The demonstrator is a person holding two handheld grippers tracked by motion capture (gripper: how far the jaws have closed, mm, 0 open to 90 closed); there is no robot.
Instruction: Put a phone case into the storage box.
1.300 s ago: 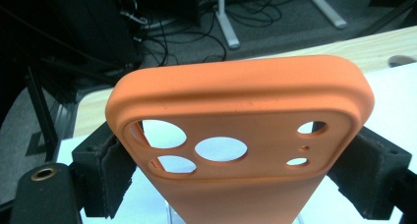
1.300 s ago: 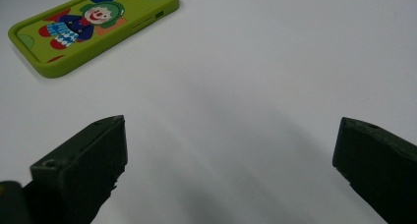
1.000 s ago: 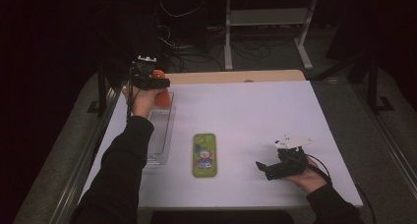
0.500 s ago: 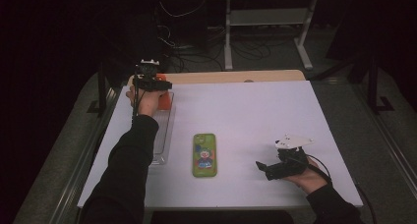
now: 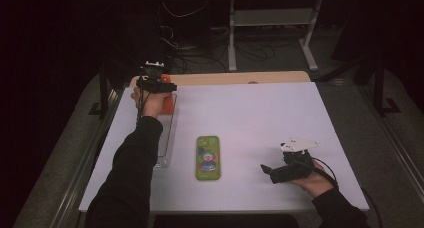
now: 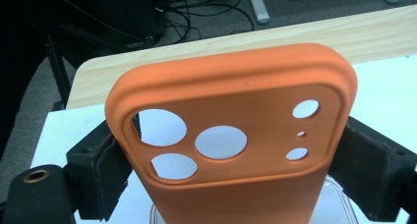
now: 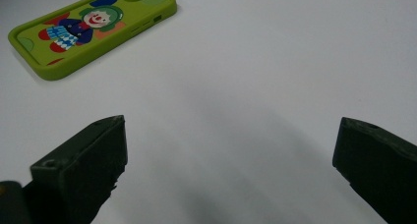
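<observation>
Left tool (image 6: 221, 184) jaws just opening, orange phone case (image 6: 231, 135) upright between pads; right tool (image 7: 231, 170) spread above worktop (image 7: 270, 62).

Landmark: green phone case (image 5: 207, 157), flat near the desk (image 5: 260, 113) front edge.

Right of it: bare desk up to the right gripper (image 5: 270, 172), whose fingers (image 7: 83, 160) stand wide apart with open surface between them.

Beyond it and to the right: bare white surface to the far edge.

Left of it: clear tray (image 5: 164, 138) lies lengthwise; the sleeve (image 5: 135, 163) runs over it. Beyond-left: left gripper (image 5: 156, 84) with orange case (image 6: 231, 150) blocks the tray's far end.
</observation>
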